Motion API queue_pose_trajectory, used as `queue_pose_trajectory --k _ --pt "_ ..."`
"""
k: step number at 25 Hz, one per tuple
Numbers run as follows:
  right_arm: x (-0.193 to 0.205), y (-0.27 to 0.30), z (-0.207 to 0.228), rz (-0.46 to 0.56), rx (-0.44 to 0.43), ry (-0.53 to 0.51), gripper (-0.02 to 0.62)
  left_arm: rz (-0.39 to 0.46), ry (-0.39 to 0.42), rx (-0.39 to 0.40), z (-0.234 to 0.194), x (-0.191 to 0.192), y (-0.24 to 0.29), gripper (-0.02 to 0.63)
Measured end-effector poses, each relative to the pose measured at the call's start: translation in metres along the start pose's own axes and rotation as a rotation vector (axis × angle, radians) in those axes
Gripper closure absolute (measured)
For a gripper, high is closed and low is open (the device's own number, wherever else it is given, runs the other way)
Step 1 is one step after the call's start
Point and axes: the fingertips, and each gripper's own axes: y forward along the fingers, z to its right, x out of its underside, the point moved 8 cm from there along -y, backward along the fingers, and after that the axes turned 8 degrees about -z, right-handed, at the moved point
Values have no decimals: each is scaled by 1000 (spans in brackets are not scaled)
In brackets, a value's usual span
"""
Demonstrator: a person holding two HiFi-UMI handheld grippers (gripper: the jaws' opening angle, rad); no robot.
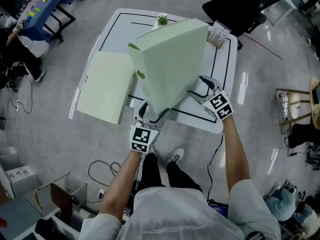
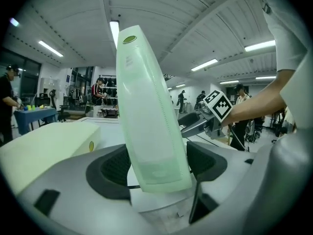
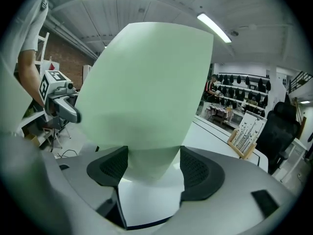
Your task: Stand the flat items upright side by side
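Observation:
Two pale green flat boxes are on the white table [image 1: 226, 79]. One box [image 1: 105, 86] lies flat at the left and overhangs the table's edge; it also shows low left as the flat box [image 2: 44, 148]. The other box [image 1: 172, 64] is tilted up on its near edge, held from both sides. My left gripper [image 1: 151, 115] is shut on its narrow near edge [image 2: 151, 126], both pads against it. My right gripper [image 1: 196, 91] is shut on the box's right corner [image 3: 146, 97]. Each gripper appears in the other's view: right gripper [image 2: 205, 121], left gripper [image 3: 61, 104].
A small potted plant [image 1: 162, 20] and a wooden card stand [image 1: 218, 34] sit at the table's far edge. A black office chair [image 1: 245, 4] stands beyond the table, a blue table [image 1: 45, 9] at the far left. Cables lie on the floor near my feet.

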Motion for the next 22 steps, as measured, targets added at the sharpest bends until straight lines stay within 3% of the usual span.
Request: queue_pose_trajectory --k 12,22 --pt "17 14 7 21 -100 23 255 -52 55 -79 33 26 3 265" --pt "12 30 15 -57 -84 25 282 -145 -11 -146 60 51 20 296"
